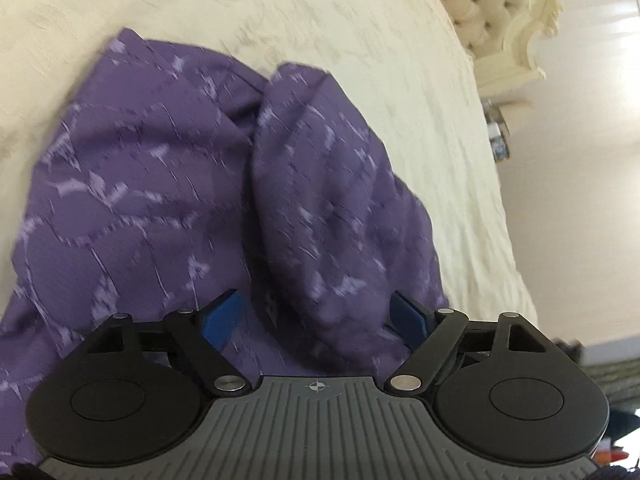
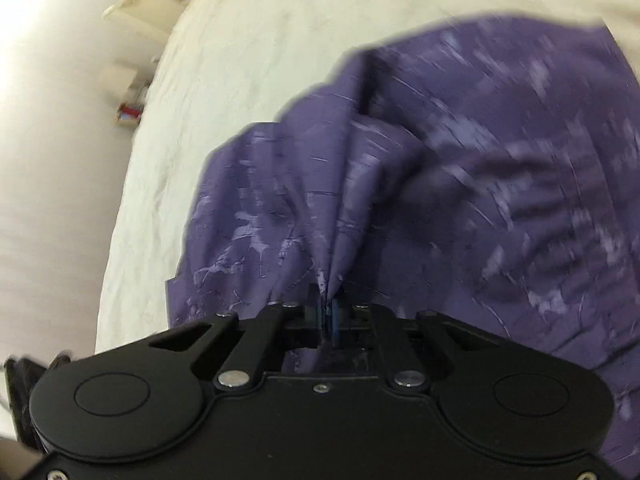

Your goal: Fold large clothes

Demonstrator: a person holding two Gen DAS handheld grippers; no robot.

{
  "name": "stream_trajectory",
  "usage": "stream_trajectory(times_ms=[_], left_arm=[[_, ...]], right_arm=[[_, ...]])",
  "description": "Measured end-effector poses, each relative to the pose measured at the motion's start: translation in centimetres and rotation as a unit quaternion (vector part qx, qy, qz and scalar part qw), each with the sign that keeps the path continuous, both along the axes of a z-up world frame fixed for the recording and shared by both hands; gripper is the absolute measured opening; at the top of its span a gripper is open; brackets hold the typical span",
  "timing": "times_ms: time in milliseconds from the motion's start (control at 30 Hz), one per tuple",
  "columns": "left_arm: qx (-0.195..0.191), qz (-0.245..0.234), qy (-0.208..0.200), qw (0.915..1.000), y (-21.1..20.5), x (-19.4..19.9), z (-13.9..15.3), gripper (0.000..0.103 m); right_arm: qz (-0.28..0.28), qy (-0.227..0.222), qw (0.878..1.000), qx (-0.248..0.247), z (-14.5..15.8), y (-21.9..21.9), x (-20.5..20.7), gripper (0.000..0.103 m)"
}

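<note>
A large purple garment (image 1: pixel 160 184) with a pale lilac pattern lies bunched on a cream bedspread (image 1: pixel 320 20). My left gripper (image 1: pixel 316 312) is open, its blue pads (image 1: pixel 224 316) wide apart, and a rounded fold of the cloth bulges between them without being pinched. In the right wrist view the same garment (image 2: pixel 480 200) spreads to the right. My right gripper (image 2: pixel 328 312) is shut on a gathered pleat of the garment, which fans out from the closed blue pads. Both views are motion-blurred.
The cream bedspread (image 2: pixel 240 60) covers the bed under the garment. A tufted cream headboard (image 1: pixel 500 8) stands at the bed's end. The bed's edge drops to a pale floor (image 2: pixel 48 200). Small objects (image 2: pixel 130 112) lie on the floor beside the bed.
</note>
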State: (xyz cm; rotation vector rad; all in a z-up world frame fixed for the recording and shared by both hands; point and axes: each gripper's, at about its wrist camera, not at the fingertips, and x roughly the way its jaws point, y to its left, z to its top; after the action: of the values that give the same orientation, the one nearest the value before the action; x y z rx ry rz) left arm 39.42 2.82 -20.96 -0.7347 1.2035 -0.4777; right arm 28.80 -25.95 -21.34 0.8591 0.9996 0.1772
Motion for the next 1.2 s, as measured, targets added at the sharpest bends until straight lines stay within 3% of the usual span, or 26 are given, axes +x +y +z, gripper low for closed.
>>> stream_trajectory(times_ms=[100, 167, 300, 367, 467, 533, 567, 600, 633, 667, 700, 933, 967, 1000, 1133, 1200], left_arm=[[-0.023, 0.020, -0.001, 0.9995, 1.0, -0.2, -0.4, 0.088], [-0.048, 0.031, -0.006, 0.9984, 1.0, 0.4, -0.7, 0.094], [-0.059, 0.028, 0.001, 0.9978, -0.6, 2.0, -2.1, 0.095], [-0.049, 0.016, 0.013, 0.9986, -1.6, 2.8, -3.1, 0.095], [-0.050, -0.001, 0.036, 0.9981, -2.6, 3.7, -4.1, 0.091], [-0.060, -0.003, 0.042, 0.9973, -2.5, 3.8, -4.3, 0.076], [-0.064, -0.001, 0.041, 0.9971, -2.4, 3.7, -4.2, 0.055], [-0.063, -0.003, 0.035, 0.9974, -2.3, 3.5, -4.1, 0.025], [-0.054, -0.006, 0.030, 0.9981, -2.5, 3.5, -3.9, 0.016], [-0.043, -0.011, 0.026, 0.9987, -2.5, 3.4, -3.6, 0.015], [-0.041, -0.016, 0.021, 0.9988, -2.4, 3.2, -3.3, 0.015], [-0.029, -0.032, -0.005, 0.9990, -2.6, 3.3, -1.0, 0.014], [-0.030, -0.034, -0.008, 0.9989, -2.5, 3.3, -0.5, 0.014], [-0.032, -0.034, -0.012, 0.9988, -2.5, 3.4, 0.0, 0.014], [-0.050, -0.041, -0.039, 0.9972, -1.2, 2.3, 2.5, 0.014], [-0.041, -0.037, -0.038, 0.9977, -0.3, 1.5, 2.5, 0.014]], right_arm=[[0.022, -0.070, 0.997, 0.030, 3.6, -0.7, -0.9, 0.013], [0.020, -0.090, 0.995, 0.035, 5.0, -1.7, -1.9, 0.013], [0.024, -0.024, 0.999, -0.031, 2.4, -3.1, -1.8, 0.013], [0.022, 0.002, 0.999, -0.041, 0.7, -3.5, -1.6, 0.013], [0.017, 0.006, 0.999, -0.036, -0.2, -3.8, -1.6, 0.016], [0.020, 0.004, 0.999, -0.046, -0.1, -3.6, -1.3, 0.019], [0.022, 0.004, 0.999, -0.048, 0.0, -3.5, -1.0, 0.025], [0.022, 0.005, 0.998, -0.052, 0.2, -3.1, -1.6, 0.044], [0.019, 0.005, 0.998, -0.057, 0.4, -3.2, -2.2, 0.055], [0.013, 0.001, 0.998, -0.061, 0.5, -3.3, -2.0, 0.076], [0.008, -0.005, 0.998, -0.064, 0.6, -3.7, -1.5, 0.078], [-0.029, -0.009, 0.998, -0.054, 0.5, -5.5, 2.7, 0.074], [-0.030, -0.009, 0.998, -0.052, 0.5, -5.6, 3.2, 0.054], [-0.028, -0.017, 0.998, -0.050, 0.8, -5.6, 3.5, 0.018], [-0.024, -0.077, 0.994, -0.079, 4.1, -5.0, 2.9, 0.015], [-0.033, -0.075, 0.994, -0.069, 4.3, -5.1, 2.1, 0.017]])
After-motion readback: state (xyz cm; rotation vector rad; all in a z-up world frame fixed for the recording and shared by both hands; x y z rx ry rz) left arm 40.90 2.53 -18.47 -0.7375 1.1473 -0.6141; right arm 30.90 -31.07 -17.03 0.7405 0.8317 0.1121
